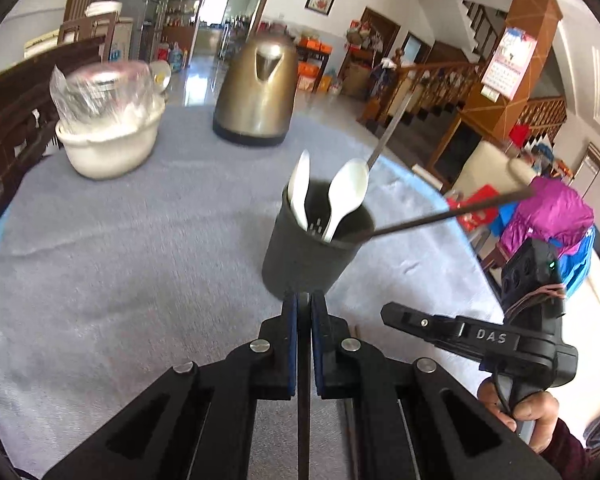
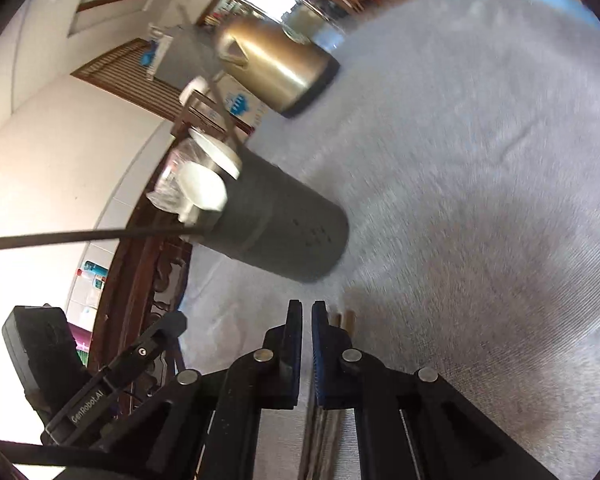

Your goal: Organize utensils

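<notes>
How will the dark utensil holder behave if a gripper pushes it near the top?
The utensil holder looks tall and narrow, so it may tip rather than slide. The cloth under it probably adds grip. The spoons and chopstick leaning out could shift its balance.

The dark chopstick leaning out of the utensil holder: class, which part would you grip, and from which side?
Probably the free outer half of the dark chopstick, beyond the rim of the utensil holder, approached from above with jaws straddling the shaft. It leans out low, away from the white spoons, with open air around that stretch.
</notes>
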`<state>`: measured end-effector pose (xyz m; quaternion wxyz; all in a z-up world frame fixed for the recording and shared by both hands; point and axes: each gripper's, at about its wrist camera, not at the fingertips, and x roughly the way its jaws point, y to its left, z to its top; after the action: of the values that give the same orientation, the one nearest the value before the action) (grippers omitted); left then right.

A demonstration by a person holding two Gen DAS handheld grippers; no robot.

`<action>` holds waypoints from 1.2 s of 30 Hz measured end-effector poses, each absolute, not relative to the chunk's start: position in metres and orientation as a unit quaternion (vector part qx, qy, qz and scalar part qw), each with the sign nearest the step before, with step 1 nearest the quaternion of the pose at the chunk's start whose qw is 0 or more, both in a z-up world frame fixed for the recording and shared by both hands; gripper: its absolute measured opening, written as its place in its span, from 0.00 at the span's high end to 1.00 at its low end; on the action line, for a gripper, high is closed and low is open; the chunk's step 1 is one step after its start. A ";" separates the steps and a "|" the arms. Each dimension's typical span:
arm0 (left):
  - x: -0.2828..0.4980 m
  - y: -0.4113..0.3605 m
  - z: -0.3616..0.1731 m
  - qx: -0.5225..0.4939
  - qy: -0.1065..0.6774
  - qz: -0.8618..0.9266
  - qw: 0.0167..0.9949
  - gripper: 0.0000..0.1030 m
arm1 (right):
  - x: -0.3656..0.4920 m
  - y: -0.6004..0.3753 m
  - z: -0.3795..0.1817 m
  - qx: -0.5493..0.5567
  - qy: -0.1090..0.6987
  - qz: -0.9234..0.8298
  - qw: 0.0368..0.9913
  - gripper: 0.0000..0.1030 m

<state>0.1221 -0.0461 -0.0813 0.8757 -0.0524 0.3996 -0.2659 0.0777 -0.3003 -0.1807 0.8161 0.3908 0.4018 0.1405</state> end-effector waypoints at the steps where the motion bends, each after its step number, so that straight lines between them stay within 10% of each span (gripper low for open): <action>1: 0.120 -0.043 -0.078 -0.055 0.395 -0.266 0.877 0.93 | 0.077 -0.301 -0.177 0.390 0.400 0.139 0.818 0.95; 11: 0.107 -0.038 -0.059 -0.070 0.370 -0.268 0.887 0.93 | 0.081 -0.305 -0.201 0.411 0.455 0.115 0.781 0.69; 17: 0.106 -0.039 -0.054 -0.068 0.362 -0.268 0.890 0.93 | 0.093 -0.290 -0.216 0.406 0.471 0.130 0.772 0.70; 21: 0.107 -0.038 -0.054 -0.064 0.364 -0.259 0.892 0.93 | 0.098 -0.280 -0.217 0.385 0.469 0.140 0.782 0.94; 36: 0.100 -0.045 -0.038 -0.028 0.349 -0.230 0.908 0.93 | 0.062 -0.306 -0.151 0.365 0.365 0.124 0.848 0.94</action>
<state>0.1005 -0.0447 -0.0375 0.9082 -0.0284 0.3489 -0.2296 0.0619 -0.3061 -0.1509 0.8475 0.3646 0.3651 0.1244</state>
